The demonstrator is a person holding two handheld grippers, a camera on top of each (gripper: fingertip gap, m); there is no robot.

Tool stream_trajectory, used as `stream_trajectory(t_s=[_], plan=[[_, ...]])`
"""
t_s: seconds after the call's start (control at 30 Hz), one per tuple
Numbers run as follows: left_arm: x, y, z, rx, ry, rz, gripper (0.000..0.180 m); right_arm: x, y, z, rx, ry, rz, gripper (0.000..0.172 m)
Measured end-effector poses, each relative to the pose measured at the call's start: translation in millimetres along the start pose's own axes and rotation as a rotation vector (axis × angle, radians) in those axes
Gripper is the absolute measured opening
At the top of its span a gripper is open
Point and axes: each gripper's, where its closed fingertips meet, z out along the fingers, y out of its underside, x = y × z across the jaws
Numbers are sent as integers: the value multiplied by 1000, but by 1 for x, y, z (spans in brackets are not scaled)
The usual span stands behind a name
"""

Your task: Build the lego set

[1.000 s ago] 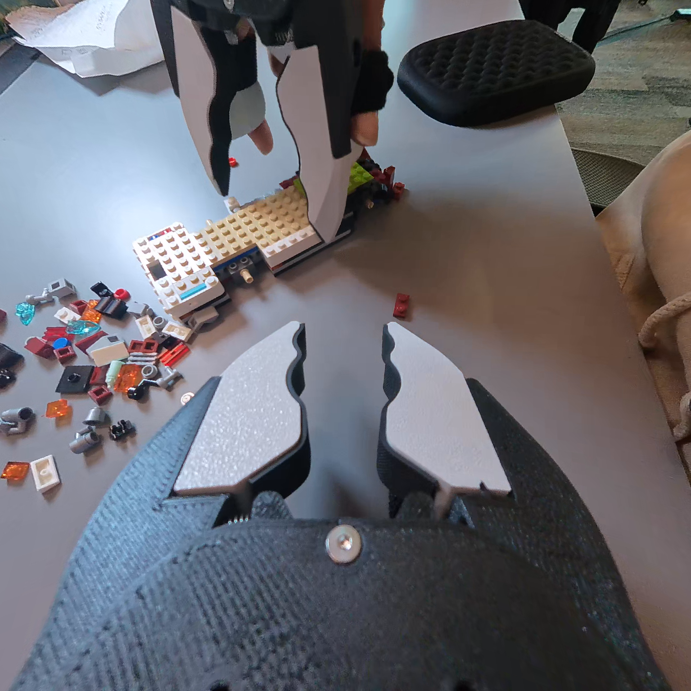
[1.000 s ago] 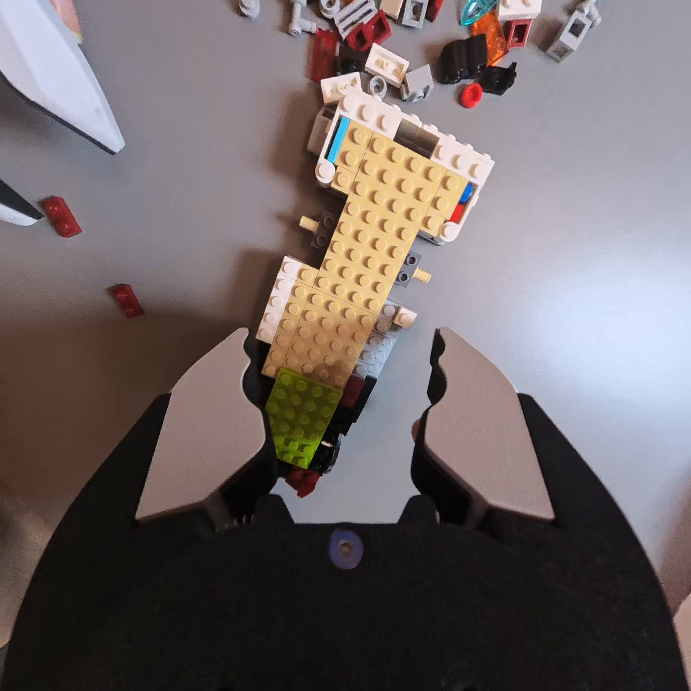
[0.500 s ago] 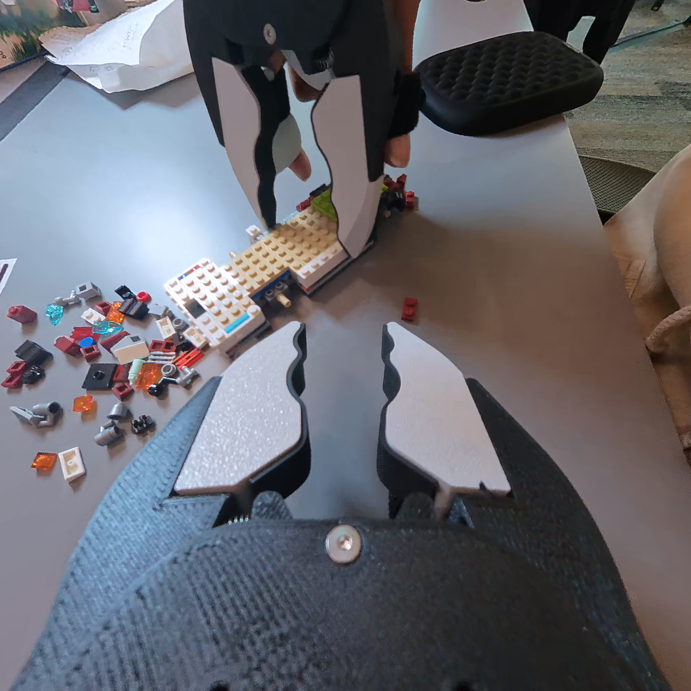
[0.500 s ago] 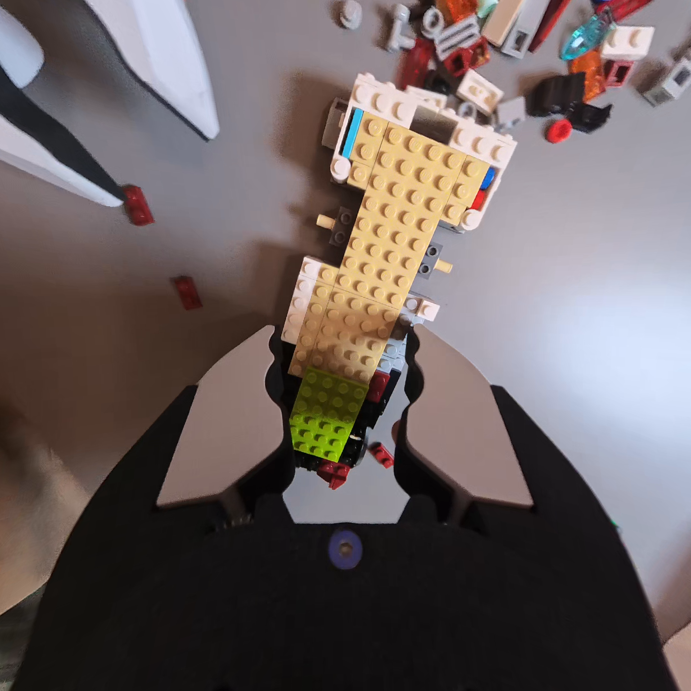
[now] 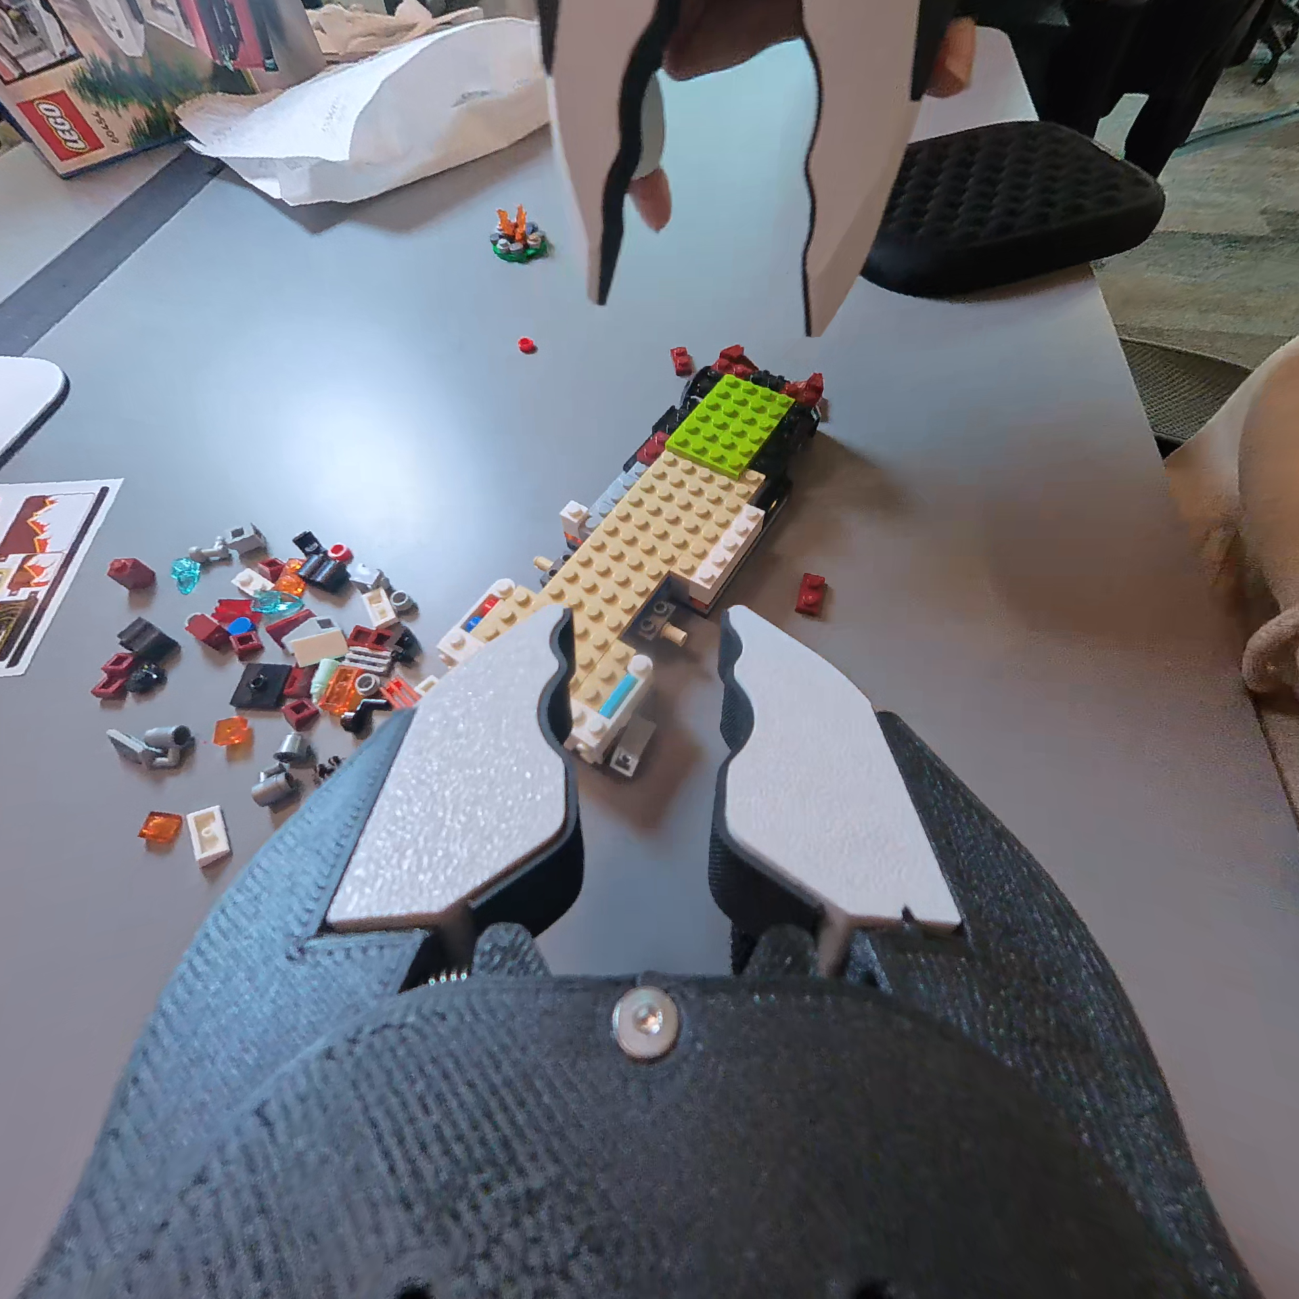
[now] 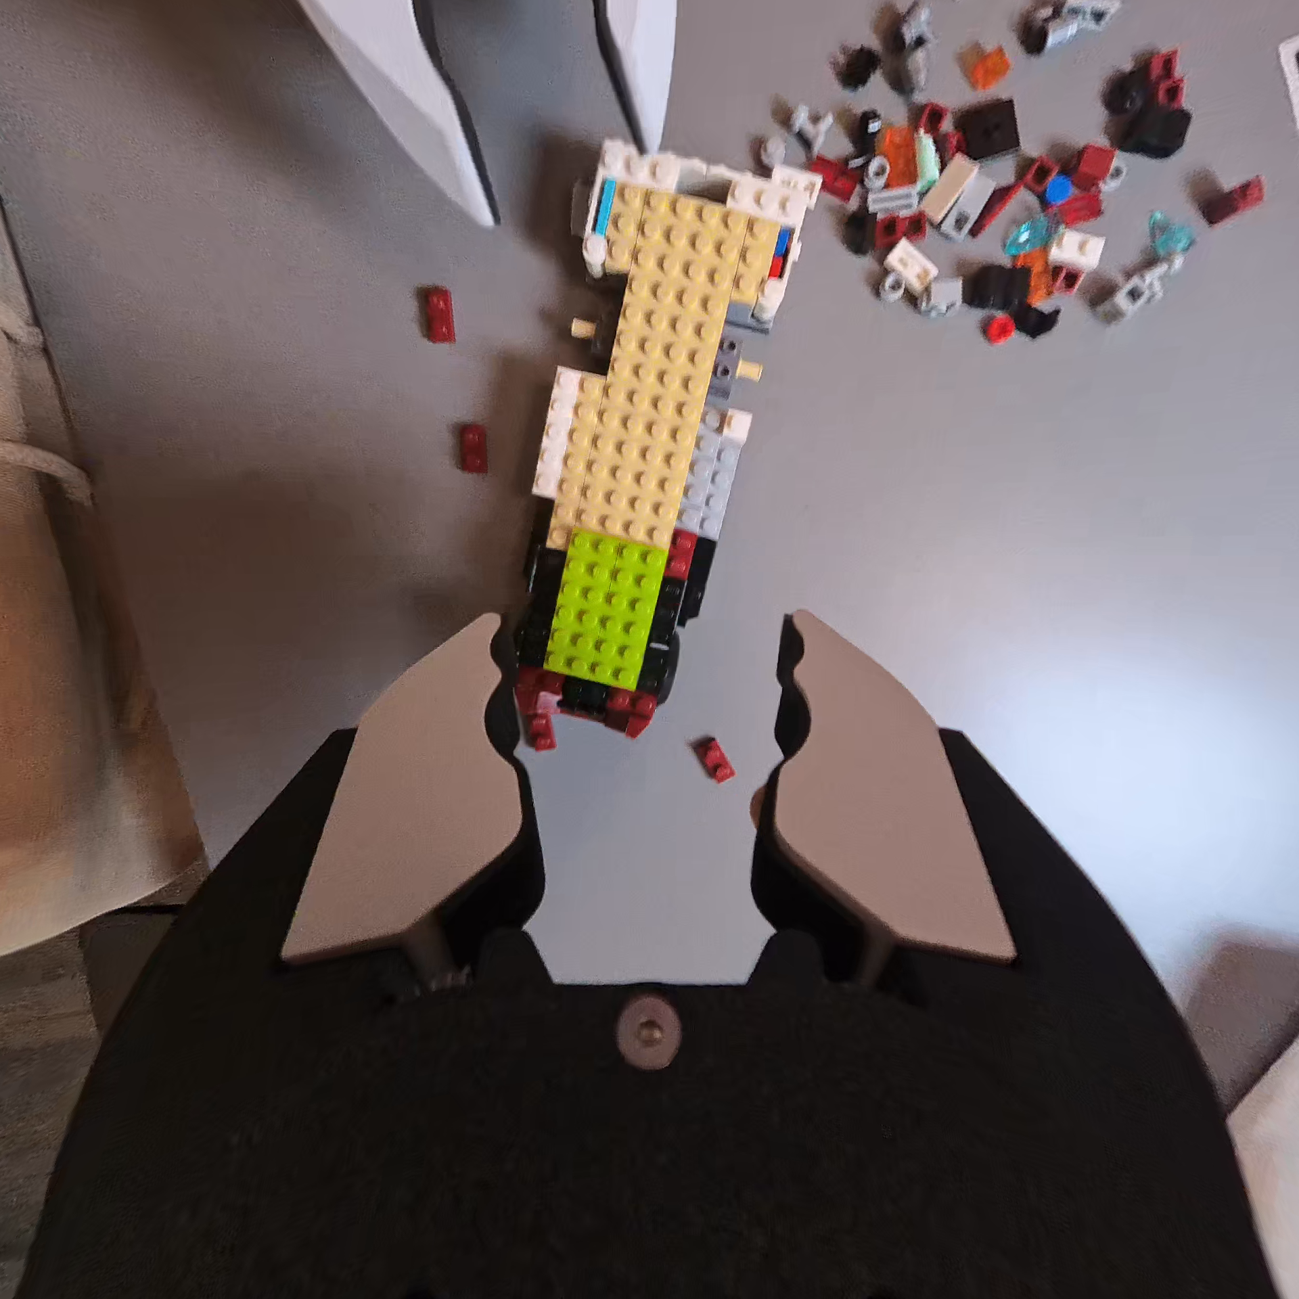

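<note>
The long tan-and-white brick model lies on the grey table — scattered loose small bricks at its nine o'clock.

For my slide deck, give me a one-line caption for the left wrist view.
Open left gripper over the white end of a tan brick model, loose bricks on the grey table.

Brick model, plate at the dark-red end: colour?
Lime green plate; clearest in the right wrist view.

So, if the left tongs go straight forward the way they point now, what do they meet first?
Probably the white and tan end of the brick model, already between the open left tongs; their height above it is unclear.
</note>
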Motion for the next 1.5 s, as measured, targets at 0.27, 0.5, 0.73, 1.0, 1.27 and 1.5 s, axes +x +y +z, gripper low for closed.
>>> stream_trajectory(t_s=[0.27,0.5,0.73,1.0,1.27,1.5], plan=[[-2,4,2,-5,6,-27,39,-15,35,33,-8,80,93,81],[-6,6,2,-10,-6,-42,39,-16,32,43,-17,71,83,64],[-9,5,2,-4,-12,-49,39,-11,23,33,-47,56,11,63],[-12,5,0,1,-28,-52,39,7,18,35,-111,-2,-193,64],[-17,9,1,-7,-42,-71,38,16,21,48,-107,-71,-260,64],[-20,12,4,-14,-44,-90,38,17,20,48,-85,-80,-277,64]])
